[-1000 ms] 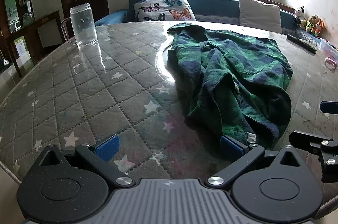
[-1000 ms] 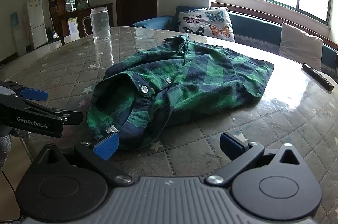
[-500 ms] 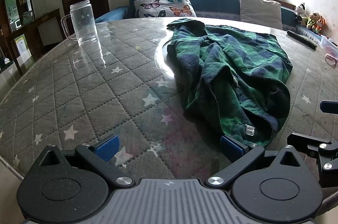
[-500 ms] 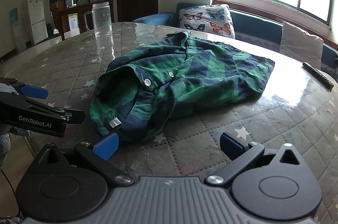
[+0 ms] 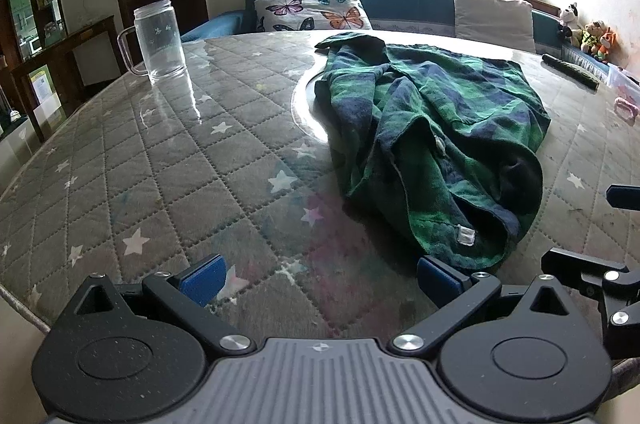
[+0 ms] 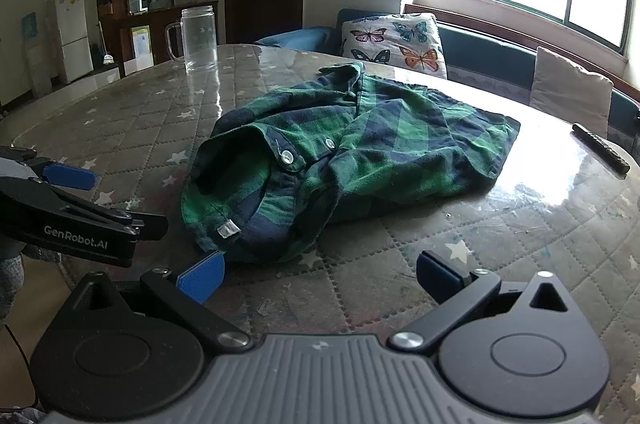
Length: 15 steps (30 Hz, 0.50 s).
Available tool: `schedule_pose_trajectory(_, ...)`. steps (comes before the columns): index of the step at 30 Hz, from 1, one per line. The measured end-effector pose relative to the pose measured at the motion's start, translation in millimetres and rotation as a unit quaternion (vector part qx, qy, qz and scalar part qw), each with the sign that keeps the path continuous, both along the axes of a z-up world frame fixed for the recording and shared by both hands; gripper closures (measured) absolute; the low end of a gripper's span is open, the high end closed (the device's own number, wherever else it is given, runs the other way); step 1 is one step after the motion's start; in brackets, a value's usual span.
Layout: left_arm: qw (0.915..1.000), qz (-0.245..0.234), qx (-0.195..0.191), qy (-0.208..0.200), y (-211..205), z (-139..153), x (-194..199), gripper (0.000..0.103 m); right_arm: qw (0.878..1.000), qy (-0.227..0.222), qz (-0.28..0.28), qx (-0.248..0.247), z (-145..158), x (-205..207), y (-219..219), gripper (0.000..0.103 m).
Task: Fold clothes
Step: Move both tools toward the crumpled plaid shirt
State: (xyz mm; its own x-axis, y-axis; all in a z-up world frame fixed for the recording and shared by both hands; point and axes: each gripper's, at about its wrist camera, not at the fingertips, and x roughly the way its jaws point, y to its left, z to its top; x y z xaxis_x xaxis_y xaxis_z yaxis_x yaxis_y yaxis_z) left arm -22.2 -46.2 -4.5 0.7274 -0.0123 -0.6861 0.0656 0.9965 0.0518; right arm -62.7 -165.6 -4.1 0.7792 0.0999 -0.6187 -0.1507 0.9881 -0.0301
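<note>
A green and navy plaid shirt [image 5: 432,140] lies crumpled on the quilted star-pattern table [image 5: 160,164], its collar with a white label nearest me. From the right wrist the same shirt [image 6: 348,152] shows its buttons and collar. My left gripper [image 5: 320,278] is open at the table's near edge, its right pad just short of the collar. My right gripper [image 6: 318,276] is open too, its left pad beside the collar's hem. Each gripper appears in the other's view: the right one [image 5: 600,236] and the left one [image 6: 92,200].
A clear glass mug [image 5: 158,42] stands at the table's far left. A dark remote [image 6: 600,148] lies at the far right edge. A butterfly pillow [image 5: 316,4] and a white cushion [image 5: 494,10] sit on the bench behind, under the window.
Both grippers have drawn back slightly toward the near table edge and tilted up; the shirt lies where it was. Both stay open.
</note>
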Motion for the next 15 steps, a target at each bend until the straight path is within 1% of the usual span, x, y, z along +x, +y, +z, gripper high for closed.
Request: schedule_pose_trajectory(15, 1.0000, 0.001, 0.000, -0.001, -2, 1, -8, 0.000, 1.000, -0.003, 0.026, -0.003, 1, -2, -13, 0.000)
